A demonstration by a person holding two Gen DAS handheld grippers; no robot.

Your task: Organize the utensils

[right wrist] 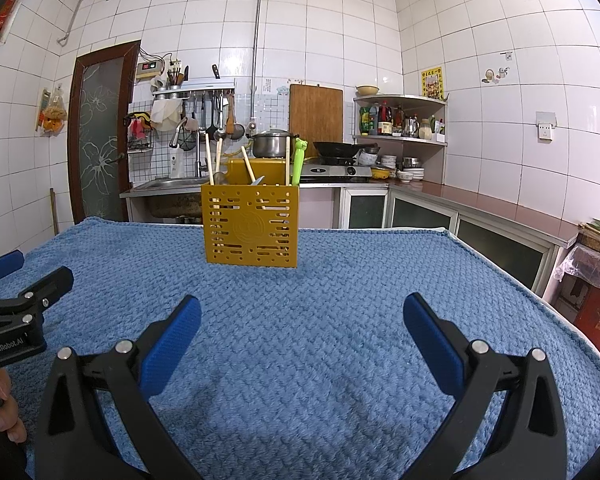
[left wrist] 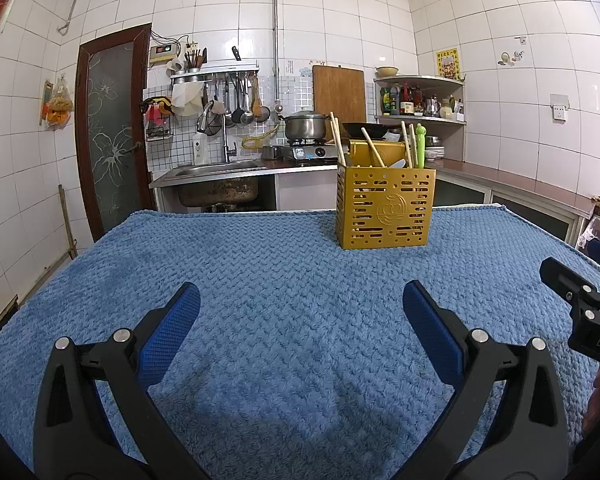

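Observation:
A yellow perforated utensil holder (left wrist: 386,206) stands upright on the blue towel, far of centre; it also shows in the right wrist view (right wrist: 251,226). It holds wooden chopsticks (left wrist: 337,142), a spoon and a green frog-topped utensil (left wrist: 420,146). My left gripper (left wrist: 300,320) is open and empty, low over the towel, well short of the holder. My right gripper (right wrist: 302,328) is open and empty too, beside the left one. No loose utensil shows on the towel.
The blue knitted towel (left wrist: 260,280) covers the table. Behind it run a kitchen counter with a sink (left wrist: 216,170), a gas stove with a pot (left wrist: 305,126) and a wok, and a corner shelf (left wrist: 420,96). A red bin (right wrist: 598,312) stands at the right.

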